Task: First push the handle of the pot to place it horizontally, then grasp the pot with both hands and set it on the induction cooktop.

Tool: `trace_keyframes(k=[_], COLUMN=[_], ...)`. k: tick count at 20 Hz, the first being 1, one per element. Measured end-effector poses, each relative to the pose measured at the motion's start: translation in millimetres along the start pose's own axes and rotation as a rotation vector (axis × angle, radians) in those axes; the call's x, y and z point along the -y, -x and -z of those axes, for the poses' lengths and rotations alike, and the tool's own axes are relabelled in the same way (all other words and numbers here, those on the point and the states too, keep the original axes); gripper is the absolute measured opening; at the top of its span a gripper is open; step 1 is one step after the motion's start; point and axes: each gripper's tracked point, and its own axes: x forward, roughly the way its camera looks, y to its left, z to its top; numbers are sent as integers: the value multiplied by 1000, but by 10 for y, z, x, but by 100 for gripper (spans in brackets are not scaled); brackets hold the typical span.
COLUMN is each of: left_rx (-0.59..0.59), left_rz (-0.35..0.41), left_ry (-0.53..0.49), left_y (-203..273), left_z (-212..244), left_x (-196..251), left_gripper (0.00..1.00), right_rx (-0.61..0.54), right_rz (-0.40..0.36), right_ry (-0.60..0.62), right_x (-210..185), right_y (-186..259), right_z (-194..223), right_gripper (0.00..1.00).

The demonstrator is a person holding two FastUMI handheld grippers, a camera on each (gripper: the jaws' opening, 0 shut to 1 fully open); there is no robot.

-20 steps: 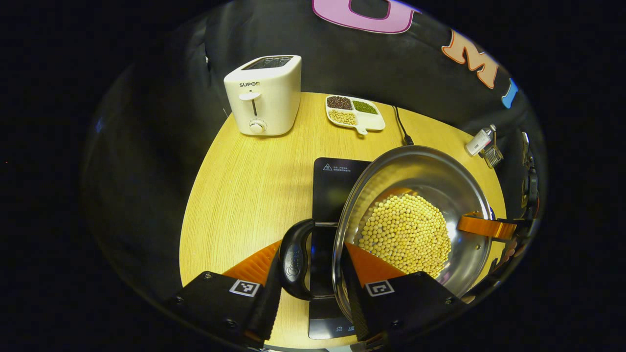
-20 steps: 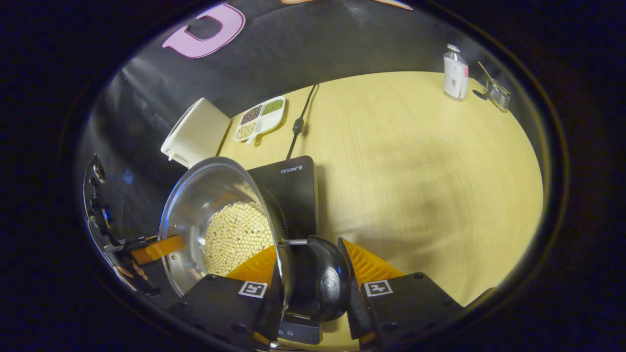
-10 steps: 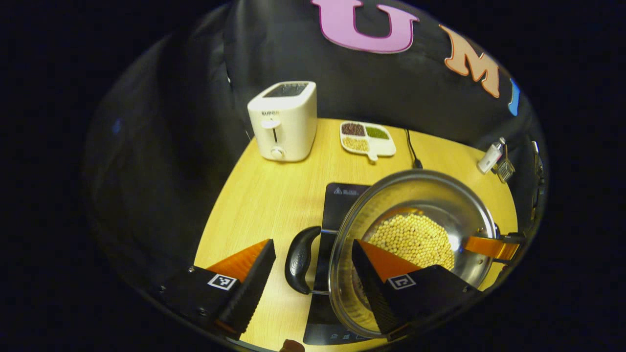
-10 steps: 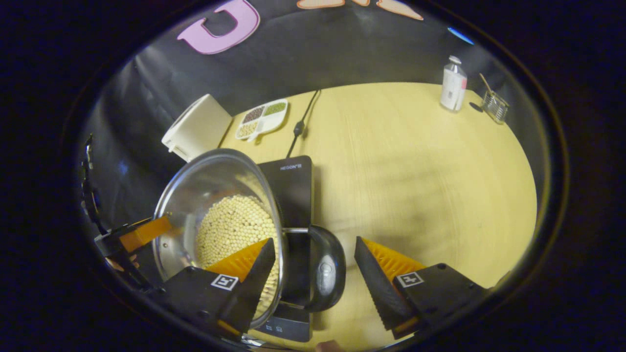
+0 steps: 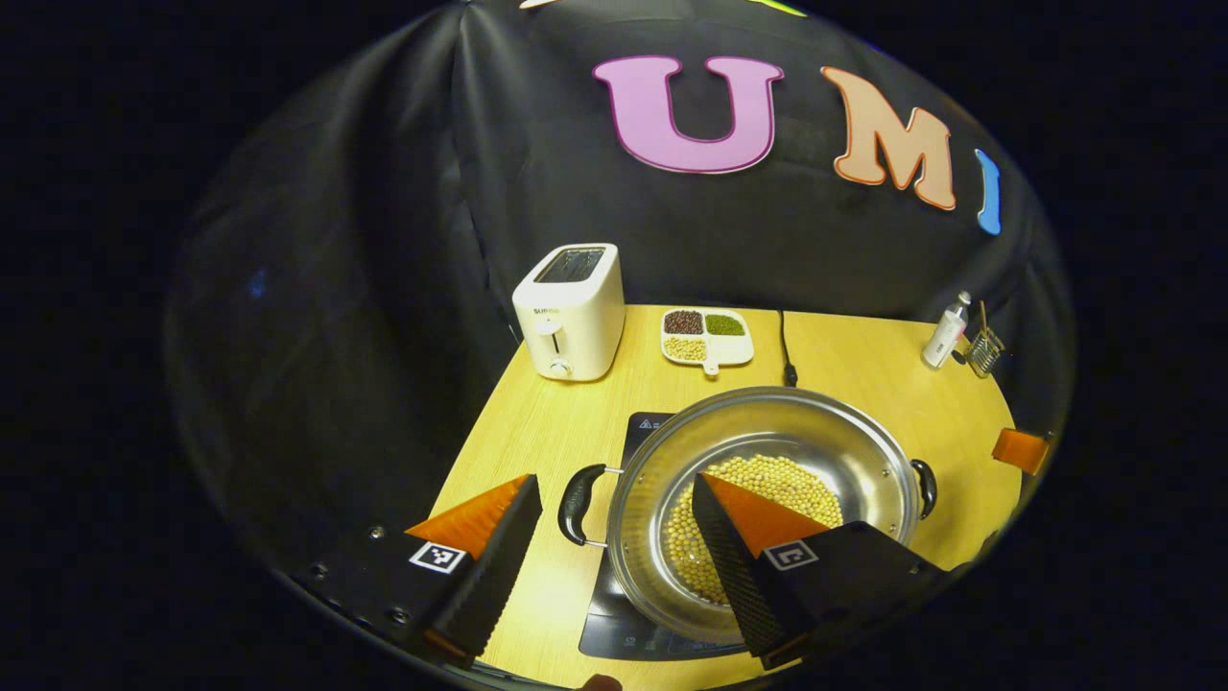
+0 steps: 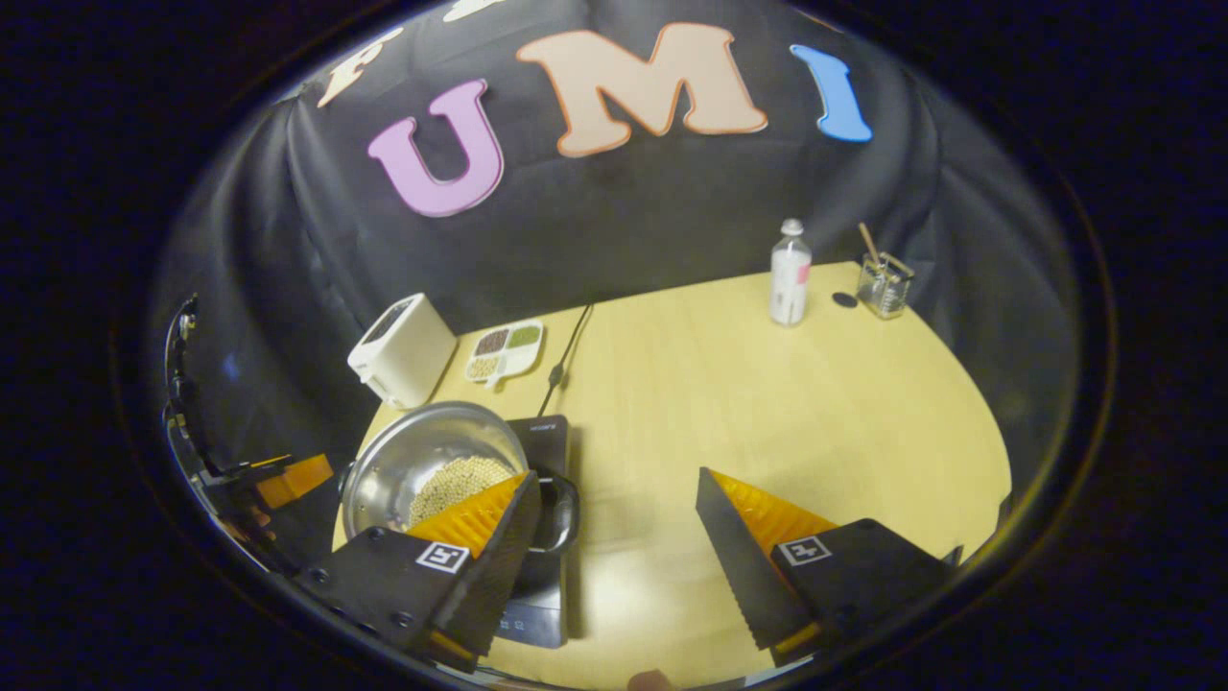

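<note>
Left gripper view: camera high above table's (image 5: 537, 422) near edge, left side, looking down and toward back wall; pot (image 5: 767, 451) close below. Right gripper view: camera high too, more to right, farther from pot (image 6: 422, 461). Both share pot, cooktop (image 6: 547, 437), toaster (image 5: 571, 312), bottle (image 6: 790, 274).

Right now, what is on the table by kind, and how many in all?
Pot of beans: 1
Induction cooktop: 1
Toaster: 1
Divided dish: 1
Bottle: 1
Glass holder: 1
Total: 6
</note>
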Motion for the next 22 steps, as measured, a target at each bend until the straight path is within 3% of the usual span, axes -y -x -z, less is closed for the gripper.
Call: trace_keyframes(k=[10,11,12,13,17,22], left_rx=[232,263,287,309,415,525], left_rz=[63,73,82,91,116,125], left_ry=[-34,-38,-34,-24,7,8], left_y=[1234,1364,1469,1586,2044,2495], left_z=[-649,-739,-797,-857,-1075,-1169], left_x=[1203,1358,1502,1636,2097,2532], left_gripper=[96,96,96,96,96,95], right_rx=[312,352,384,422,512,580], right_rz=[-40,-46,-50,-58,-56,-16], right_ry=[96,105,112,117,96,128], right_x=[737,820,886,960,1314,1703], right_y=[1331,1484,1604,1733,2270,2718], right_z=[-1031,-1159,-1259,-1346,-1681,-1816], right_gripper=[93,100,100,93,93,92])
